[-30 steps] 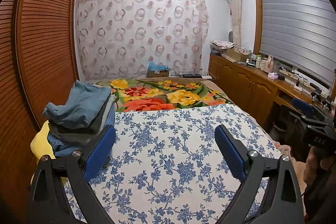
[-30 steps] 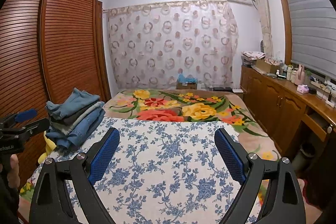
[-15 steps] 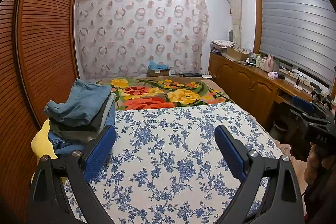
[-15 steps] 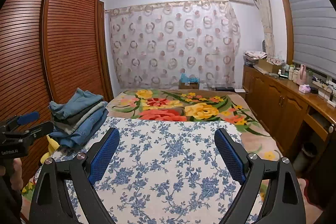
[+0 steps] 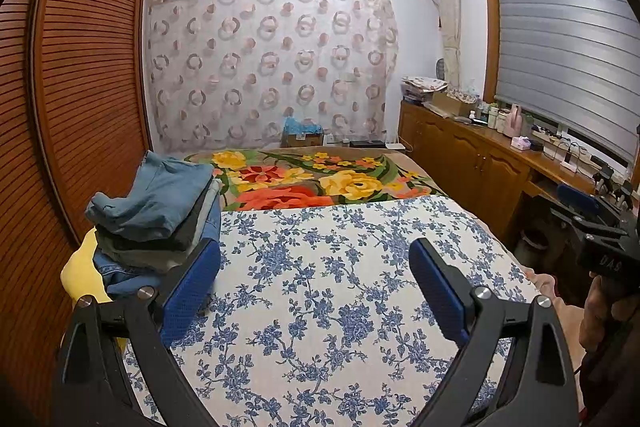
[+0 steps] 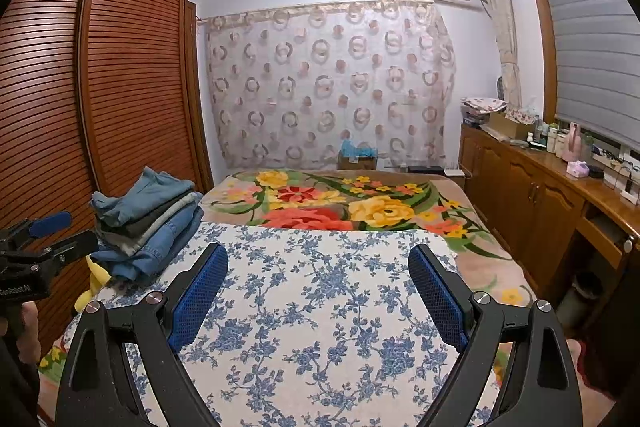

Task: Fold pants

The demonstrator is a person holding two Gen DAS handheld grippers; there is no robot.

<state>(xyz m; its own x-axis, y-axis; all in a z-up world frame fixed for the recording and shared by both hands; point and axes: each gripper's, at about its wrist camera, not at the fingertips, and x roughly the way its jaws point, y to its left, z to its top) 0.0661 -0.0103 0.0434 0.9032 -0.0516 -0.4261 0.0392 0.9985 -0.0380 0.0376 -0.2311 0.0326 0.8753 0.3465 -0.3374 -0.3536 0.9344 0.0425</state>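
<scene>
A stack of folded pants (image 5: pixel 156 215) (image 6: pixel 148 223), light blue on top with grey and denim below, rests on the bed's left side. My left gripper (image 5: pixel 314 285) hovers open over the blue-flowered sheet (image 5: pixel 340 287), its left finger just right of the stack, nothing between the blue pads. My right gripper (image 6: pixel 318 287) is also open and empty above the sheet (image 6: pixel 320 307), right of the stack. Each view shows the other gripper at its edge: the right gripper (image 5: pixel 592 223) and the left gripper (image 6: pixel 44 243), both held by a hand.
A bright floral blanket (image 5: pixel 320 183) covers the far half of the bed. A slatted wooden wardrobe (image 5: pixel 80 99) stands close on the left, a wooden cabinet (image 5: pixel 480 163) with clutter on the right. Something yellow (image 5: pixel 80 275) lies under the stack.
Both views have shifted slightly; the pants stack sits a little further right and lower in the right wrist view. Both grippers remain open and empty.
</scene>
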